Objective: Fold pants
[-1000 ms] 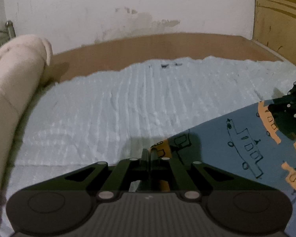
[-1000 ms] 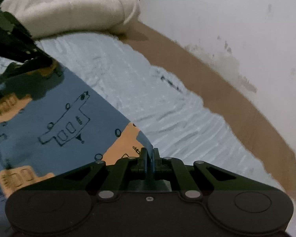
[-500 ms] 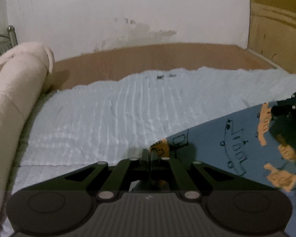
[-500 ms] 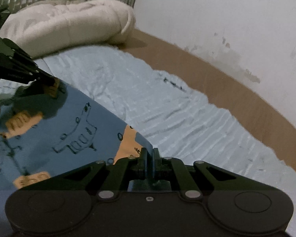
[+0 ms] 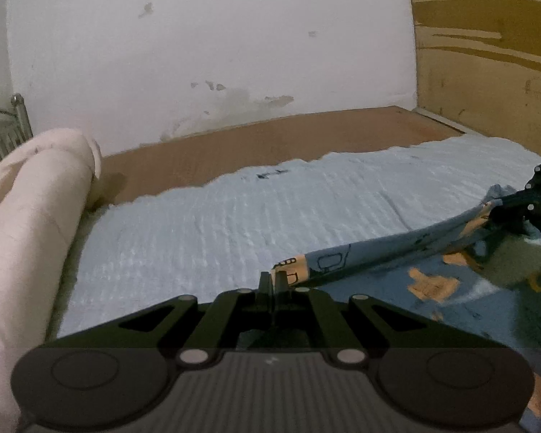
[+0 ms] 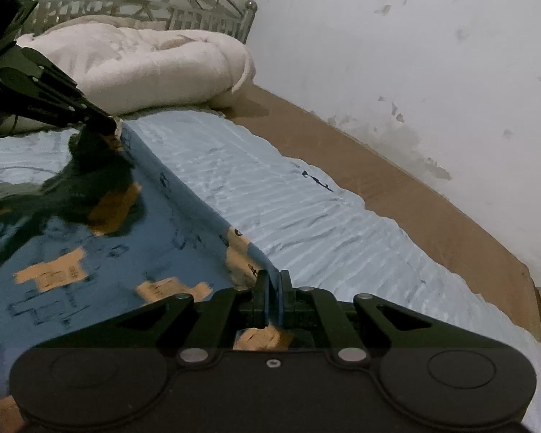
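The pants (image 5: 396,249) are blue with orange patches and drawn vehicles. They stretch taut between my two grippers above the pale blue bed sheet (image 5: 234,223). My left gripper (image 5: 272,278) is shut on one edge of the fabric. My right gripper (image 6: 272,276) is shut on the other edge; it also shows in the left wrist view (image 5: 515,204) at the far right. In the right wrist view the pants (image 6: 90,238) spread down to the left, and the left gripper (image 6: 106,122) shows at the upper left, pinching the cloth.
A rolled cream blanket (image 5: 29,223) lies at the head of the bed, in front of a metal headboard (image 6: 144,3). A bare brown mattress strip (image 5: 270,140) runs along the white wall (image 5: 216,43). A wooden panel (image 5: 487,61) stands at the right.
Both grippers have risen and tilted up, still shut on the pants. The fabric's held edge now stretches as a taut narrow band, with the rest hanging lower.
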A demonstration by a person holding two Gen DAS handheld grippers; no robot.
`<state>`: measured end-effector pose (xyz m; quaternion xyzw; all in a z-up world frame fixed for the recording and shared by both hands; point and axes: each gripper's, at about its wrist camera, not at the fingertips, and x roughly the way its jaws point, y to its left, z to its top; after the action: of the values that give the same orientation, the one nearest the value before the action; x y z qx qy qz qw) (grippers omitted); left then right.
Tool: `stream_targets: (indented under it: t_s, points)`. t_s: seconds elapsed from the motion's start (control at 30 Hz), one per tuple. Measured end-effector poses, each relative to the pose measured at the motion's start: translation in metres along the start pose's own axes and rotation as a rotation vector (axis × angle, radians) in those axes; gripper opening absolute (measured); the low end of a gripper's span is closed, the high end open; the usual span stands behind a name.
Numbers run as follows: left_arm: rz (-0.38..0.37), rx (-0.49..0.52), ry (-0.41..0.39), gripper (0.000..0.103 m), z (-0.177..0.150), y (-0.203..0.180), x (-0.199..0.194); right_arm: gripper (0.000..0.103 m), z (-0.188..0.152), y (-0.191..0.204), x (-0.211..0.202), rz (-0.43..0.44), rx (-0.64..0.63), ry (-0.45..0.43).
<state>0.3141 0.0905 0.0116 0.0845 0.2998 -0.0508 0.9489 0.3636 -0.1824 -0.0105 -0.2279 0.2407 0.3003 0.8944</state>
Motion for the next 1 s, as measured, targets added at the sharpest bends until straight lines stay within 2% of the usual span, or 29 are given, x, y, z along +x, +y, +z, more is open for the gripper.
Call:
stream_targets:
  t_s: [0.27, 0.47, 0.7, 1.0]
  points:
    - [-0.025, 0.042, -0.007, 0.000, -0.039, -0.027, -0.042, 0.003, -0.032, 0.047, -0.061, -0.005, -0.023, 0.003]
    - [-0.042, 0.054, 0.017, 0.000, -0.058, -0.039, -0.047, 0.003, -0.052, 0.069, -0.073, -0.032, 0.008, 0.014]
    - [-0.054, 0.046, -0.017, 0.000, -0.074, -0.036, -0.071, 0.002, -0.063, 0.085, -0.100, -0.064, 0.000, -0.031]
    - [-0.076, 0.055, 0.029, 0.000, -0.111, -0.041, -0.078, 0.001, -0.088, 0.114, -0.124, -0.064, 0.004, -0.015]
